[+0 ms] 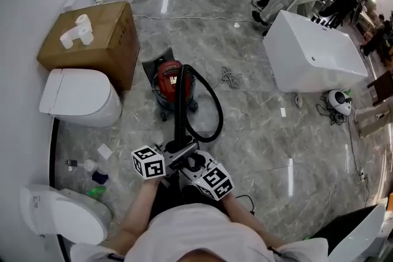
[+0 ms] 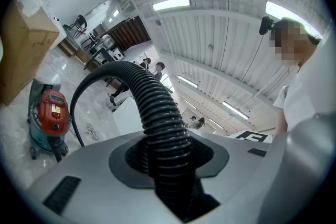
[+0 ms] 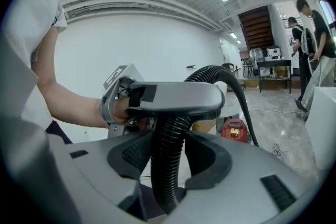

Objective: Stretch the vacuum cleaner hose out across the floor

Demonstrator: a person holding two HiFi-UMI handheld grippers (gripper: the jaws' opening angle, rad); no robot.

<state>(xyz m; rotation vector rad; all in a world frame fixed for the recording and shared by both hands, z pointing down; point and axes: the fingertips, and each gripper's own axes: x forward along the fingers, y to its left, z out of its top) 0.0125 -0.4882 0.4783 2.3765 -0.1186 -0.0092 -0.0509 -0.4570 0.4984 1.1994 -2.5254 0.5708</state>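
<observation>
Fingers of my left gripper (image 2: 167, 162) are clamped on the hose (image 2: 155, 105), and my right gripper (image 3: 169, 162) pinches the same hose just beside it. From my grip the hose rises, arcs over and loops back to the red vacuum (image 1: 172, 84) on the floor (image 1: 264, 132) ahead, near a box (image 1: 92, 40).

We take the vacuum cleaner (image 1: 171, 84) as our mark. Left of it, a cardboard box (image 1: 92, 43) and a toilet (image 1: 80, 97) stand close, leaving only a narrow gap. Right of it the floor (image 1: 264, 132) lies open as far as the white bathtub (image 1: 313, 52), broken only by a coiled cable (image 1: 228, 78) and the hose (image 1: 212, 108) loop. Nearer us on its left, small items (image 1: 95, 172) and a second toilet (image 1: 61, 215) crowd the wall.
</observation>
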